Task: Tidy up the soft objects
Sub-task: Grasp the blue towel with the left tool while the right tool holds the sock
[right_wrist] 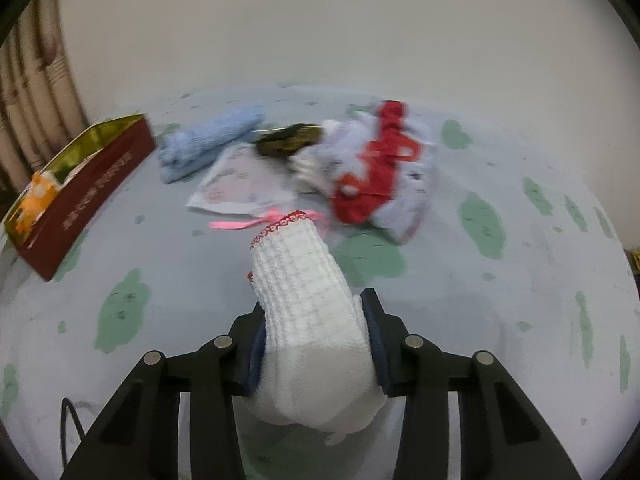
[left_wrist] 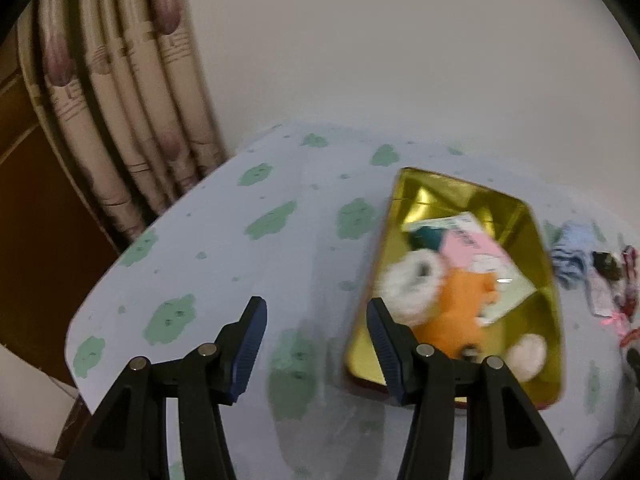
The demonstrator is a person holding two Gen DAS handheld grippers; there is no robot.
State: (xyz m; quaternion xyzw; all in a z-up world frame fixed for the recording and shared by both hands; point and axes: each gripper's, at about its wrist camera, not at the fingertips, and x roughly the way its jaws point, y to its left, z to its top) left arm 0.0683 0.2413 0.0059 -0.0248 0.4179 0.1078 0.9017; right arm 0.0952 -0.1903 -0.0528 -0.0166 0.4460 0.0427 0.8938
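My right gripper (right_wrist: 314,312) is shut on a white knit sock (right_wrist: 308,300) with red trim and a pink ribbon, held above the table. My left gripper (left_wrist: 316,312) is open and empty, just left of the gold-lined red tin box (left_wrist: 536,248). The box holds an orange soft toy (left_wrist: 460,312), white fluffy pieces (left_wrist: 412,284) and a pink packet (left_wrist: 472,248). The box also shows at the left of the right wrist view (right_wrist: 92,184). A heap beyond the sock holds a light blue sock (right_wrist: 204,144), a red and white cloth (right_wrist: 380,168) and a dark item (right_wrist: 288,140).
The table has a pale cloth with green patches (left_wrist: 240,240). A curtain (left_wrist: 120,120) hangs behind its far left corner, and a plain wall stands behind. A flat white printed packet (right_wrist: 240,188) lies near the heap. The heap also shows at the right edge of the left wrist view (left_wrist: 592,268).
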